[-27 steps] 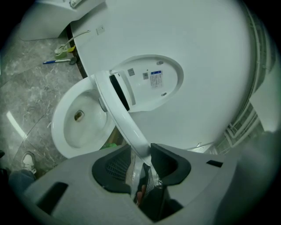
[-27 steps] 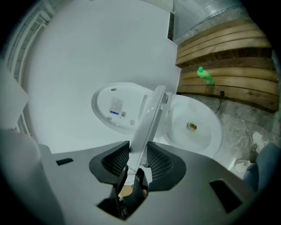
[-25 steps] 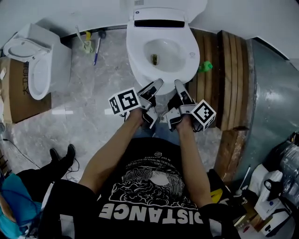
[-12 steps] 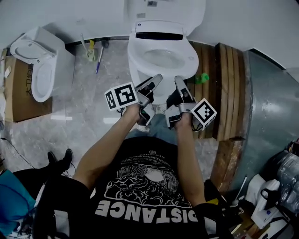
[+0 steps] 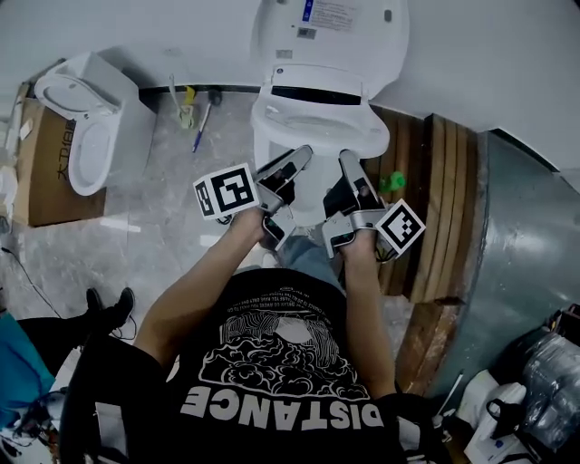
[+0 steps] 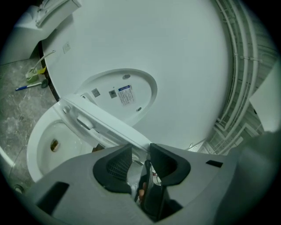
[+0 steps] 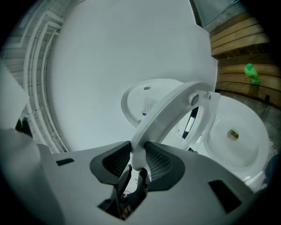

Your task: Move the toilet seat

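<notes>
From the head view, the white toilet seat (image 5: 362, 127) is a smooth oval ring. It is hinged at the back of the bowl (image 5: 272, 154) and lifted off it at the front, tilted partway toward the lid (image 5: 331, 27), which stands up against the wall (image 5: 489, 63). The left gripper (image 5: 299, 161) and right gripper (image 5: 349, 163) meet the seat's front rim side by side. This view alone shows the person's arms, a second toilet (image 5: 86, 127) on a cardboard box (image 5: 41, 172) at the left, a pen (image 5: 201, 127) on the marble floor (image 5: 172, 208), and wooden planks (image 5: 444, 199) at the right with a small green object (image 5: 391, 181) beside the bowl. The left gripper view gives what the head view cannot: the seat's underside runs as a pale strip straight into the fingers (image 6: 116, 165), which are clamped on its edge. It also shows the open bowl below and the label stuck on the lid's inner face. In the right gripper view the seat arcs edge-on up out of the fingers (image 7: 160, 162). They have just been closing and now pinch its rim from both sides. Its hinge end is clear here, and the drain at the bottom of the bowl shows on the right.
</notes>
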Demonstrator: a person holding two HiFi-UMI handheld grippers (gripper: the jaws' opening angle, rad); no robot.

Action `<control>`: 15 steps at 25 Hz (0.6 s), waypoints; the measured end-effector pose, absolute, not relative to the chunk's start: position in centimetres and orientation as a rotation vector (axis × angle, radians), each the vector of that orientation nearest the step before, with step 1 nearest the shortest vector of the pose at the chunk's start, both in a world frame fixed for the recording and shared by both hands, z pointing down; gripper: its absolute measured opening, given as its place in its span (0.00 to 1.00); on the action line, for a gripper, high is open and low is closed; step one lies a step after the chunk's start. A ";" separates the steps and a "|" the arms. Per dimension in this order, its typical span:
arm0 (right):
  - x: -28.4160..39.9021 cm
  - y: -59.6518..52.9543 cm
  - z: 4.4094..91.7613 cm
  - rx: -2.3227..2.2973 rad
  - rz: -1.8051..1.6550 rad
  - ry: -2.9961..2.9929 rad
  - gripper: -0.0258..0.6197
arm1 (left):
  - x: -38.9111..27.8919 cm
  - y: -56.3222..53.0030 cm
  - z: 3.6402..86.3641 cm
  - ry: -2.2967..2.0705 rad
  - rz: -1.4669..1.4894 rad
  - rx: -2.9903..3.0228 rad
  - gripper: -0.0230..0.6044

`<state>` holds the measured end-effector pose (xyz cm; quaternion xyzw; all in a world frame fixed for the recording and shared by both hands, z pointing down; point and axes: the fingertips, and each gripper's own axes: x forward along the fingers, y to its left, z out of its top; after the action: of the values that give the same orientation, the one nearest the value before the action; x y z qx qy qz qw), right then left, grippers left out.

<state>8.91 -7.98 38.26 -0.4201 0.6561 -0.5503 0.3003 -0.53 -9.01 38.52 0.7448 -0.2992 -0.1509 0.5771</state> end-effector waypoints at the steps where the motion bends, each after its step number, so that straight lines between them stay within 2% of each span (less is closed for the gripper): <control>1: 8.9 -8.6 37.8 -1.100 -1.456 1.750 0.22 | -0.6 -9.6 38.1 -0.706 -0.358 1.755 0.26; 15: 9.0 -16.0 33.2 -0.932 -1.396 1.903 0.20 | -0.3 -16.6 33.6 -0.816 -0.427 1.855 0.26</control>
<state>9.04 -15.97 33.15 -0.3507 0.7159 -0.5254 0.2975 -0.31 -16.64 33.55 0.7705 -0.3390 -0.1772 0.5100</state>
